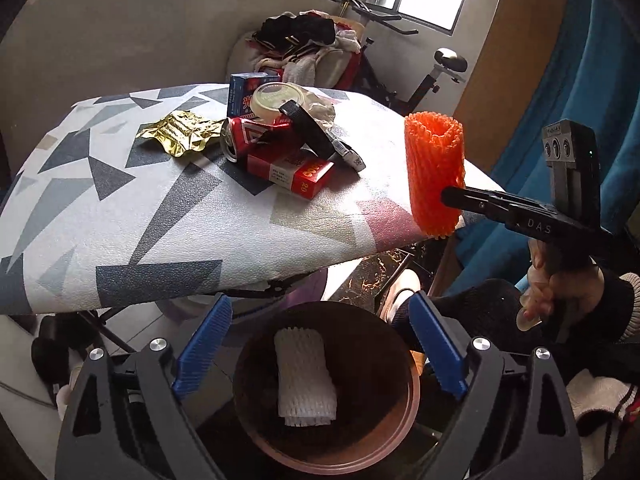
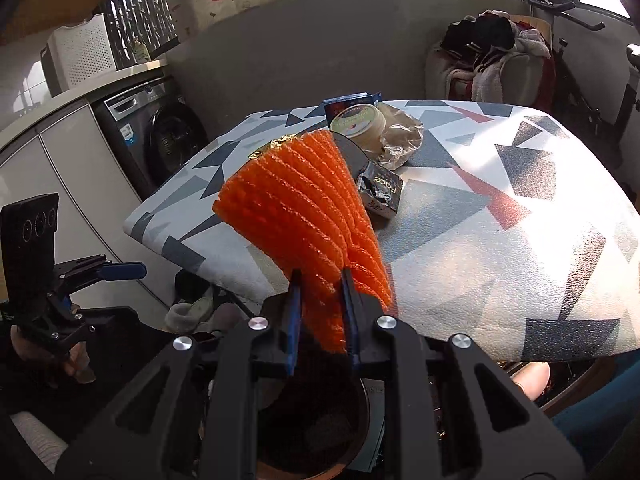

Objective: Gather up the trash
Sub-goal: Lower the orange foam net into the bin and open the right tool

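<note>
The left gripper (image 1: 320, 344), a black two-finger tong with blue ribbed pads (image 1: 204, 350), points steeply downward with its jaws spread wide and nothing between them. To its right, the matching right gripper (image 2: 320, 312) is clamped tight, a bare hand (image 1: 560, 296) in a dark sleeve around its handle.

Home laundry/utility rm: washing machine (image 2: 160, 140), clothes pile (image 2: 488, 52), exercise bike (image 1: 420, 76) by window.

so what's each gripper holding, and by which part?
Right gripper pinches the orange foam net near its lower end. Left gripper is open, holding nothing.
</note>
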The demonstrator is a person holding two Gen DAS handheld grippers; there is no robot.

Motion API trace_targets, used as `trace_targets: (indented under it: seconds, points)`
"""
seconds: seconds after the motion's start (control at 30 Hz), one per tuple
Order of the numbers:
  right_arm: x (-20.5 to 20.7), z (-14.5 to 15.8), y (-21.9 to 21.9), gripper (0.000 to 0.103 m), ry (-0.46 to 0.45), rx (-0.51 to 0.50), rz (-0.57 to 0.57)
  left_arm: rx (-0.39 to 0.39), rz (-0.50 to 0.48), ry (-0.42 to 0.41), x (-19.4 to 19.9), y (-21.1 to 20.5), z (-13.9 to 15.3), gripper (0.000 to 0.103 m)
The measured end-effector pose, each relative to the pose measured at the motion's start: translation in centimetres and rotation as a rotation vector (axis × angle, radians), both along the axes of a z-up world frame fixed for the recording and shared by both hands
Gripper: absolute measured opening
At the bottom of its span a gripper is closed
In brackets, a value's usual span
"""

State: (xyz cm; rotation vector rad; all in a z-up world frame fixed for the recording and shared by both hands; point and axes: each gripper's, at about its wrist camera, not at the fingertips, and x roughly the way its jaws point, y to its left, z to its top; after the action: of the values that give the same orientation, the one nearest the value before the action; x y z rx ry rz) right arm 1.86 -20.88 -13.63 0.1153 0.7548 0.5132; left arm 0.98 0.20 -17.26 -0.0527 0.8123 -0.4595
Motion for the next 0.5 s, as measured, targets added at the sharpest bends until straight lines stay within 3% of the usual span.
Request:
trace_targets:
  seconds: [0.3, 0.5]
  points:
    - [-2.0, -4.4, 3.4, 0.022, 0.156, 0.021, 0.150, 0.014, 0.106, -0.018, -0.9, 2.3, -1.0, 0.092]
    - [-1.9, -7.5, 5.4, 0.022, 0.280, -0.056, 0.190, 0.016, 0.135, -0.014, -1.3, 2.7, -1.6, 0.093]
